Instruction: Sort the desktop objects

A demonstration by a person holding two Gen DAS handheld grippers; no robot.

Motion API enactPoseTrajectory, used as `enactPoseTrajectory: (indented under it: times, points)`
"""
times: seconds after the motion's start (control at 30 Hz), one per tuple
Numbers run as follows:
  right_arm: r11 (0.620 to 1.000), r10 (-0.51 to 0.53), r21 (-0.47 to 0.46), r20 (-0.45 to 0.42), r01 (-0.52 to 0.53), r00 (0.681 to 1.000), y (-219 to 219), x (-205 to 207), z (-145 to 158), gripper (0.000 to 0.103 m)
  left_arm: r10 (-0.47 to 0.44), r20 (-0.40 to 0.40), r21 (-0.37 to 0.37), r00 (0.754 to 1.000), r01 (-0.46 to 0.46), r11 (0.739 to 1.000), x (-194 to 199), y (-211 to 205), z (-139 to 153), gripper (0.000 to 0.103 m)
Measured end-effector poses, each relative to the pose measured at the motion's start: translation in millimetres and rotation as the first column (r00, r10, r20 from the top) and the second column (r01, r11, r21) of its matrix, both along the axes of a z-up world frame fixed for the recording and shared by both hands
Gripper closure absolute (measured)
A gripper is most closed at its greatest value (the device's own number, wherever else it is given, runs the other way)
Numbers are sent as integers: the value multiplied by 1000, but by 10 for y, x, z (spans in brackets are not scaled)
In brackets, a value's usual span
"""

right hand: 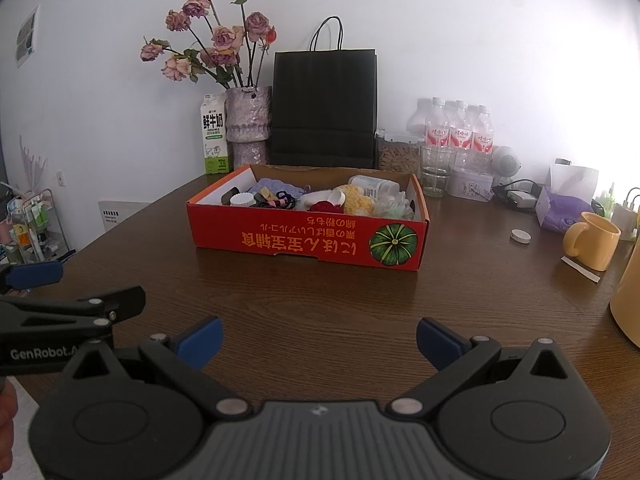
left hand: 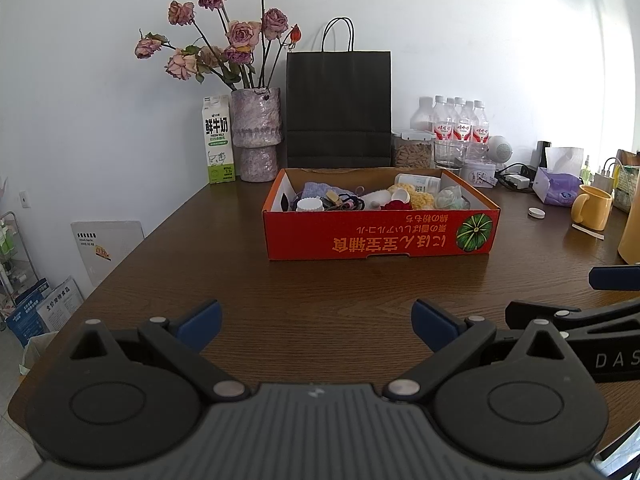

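Observation:
A red cardboard box [left hand: 376, 236] [right hand: 304, 240] with a pumpkin picture stands mid-table. It holds several small things: a white jar lid [left hand: 309, 204], hair ties, a white bottle [right hand: 372, 186], yellow and red soft pieces. My left gripper [left hand: 316, 326] hovers open over the wood in front of the box, nothing between its blue pads. My right gripper [right hand: 319, 340] is open too and empty, beside the left one. Each gripper shows at the edge of the other's view. A small white cap [right hand: 520, 236] lies loose right of the box.
Along the back wall stand a milk carton [left hand: 216, 140], a vase of dried roses [left hand: 258, 136], a black paper bag [left hand: 338, 108], water bottles [left hand: 460, 124] and jars. A yellow mug [right hand: 592, 246], a tissue box [right hand: 560, 212] and chargers crowd the right side. The table's left edge drops to floor clutter.

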State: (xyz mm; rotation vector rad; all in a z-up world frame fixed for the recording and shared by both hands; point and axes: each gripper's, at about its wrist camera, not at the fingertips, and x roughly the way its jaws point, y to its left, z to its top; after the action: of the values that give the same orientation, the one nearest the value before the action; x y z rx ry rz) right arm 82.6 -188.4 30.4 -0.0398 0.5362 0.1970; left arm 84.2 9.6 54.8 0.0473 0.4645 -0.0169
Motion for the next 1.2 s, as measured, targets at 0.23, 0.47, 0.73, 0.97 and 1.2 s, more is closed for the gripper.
enactPoseTrajectory:
  times: [0.23, 0.47, 0.73, 0.97, 1.2]
  points:
    - [1000, -1, -1, 1, 1, 1000, -1, 1, 8, 0, -1, 0, -2, 1000, 1, 1000, -2, 5, -6, 0]
    - [1000, 0, 1, 1, 0, 1000, -8, 1, -23, 0, 1, 1, 0, 1000, -1, 1000, -5, 2, -2, 0]
    - [1000, -1, -1, 1, 1, 1000, 0, -2, -10, 0, 0, 2, 0, 1000, 0, 1000, 0, -5, 7, 0]
    - [1000, -1, -1, 0, 1, 1000, 1, -2, -9, 0, 0, 1, 0, 1000, 0, 1000, 5, -5, 10, 0]
    - [1000, -1, -1, 0, 1, 1000, 1, 3, 4, 0, 0, 1, -1, 1000, 0, 1000, 6, -3, 14, 0]
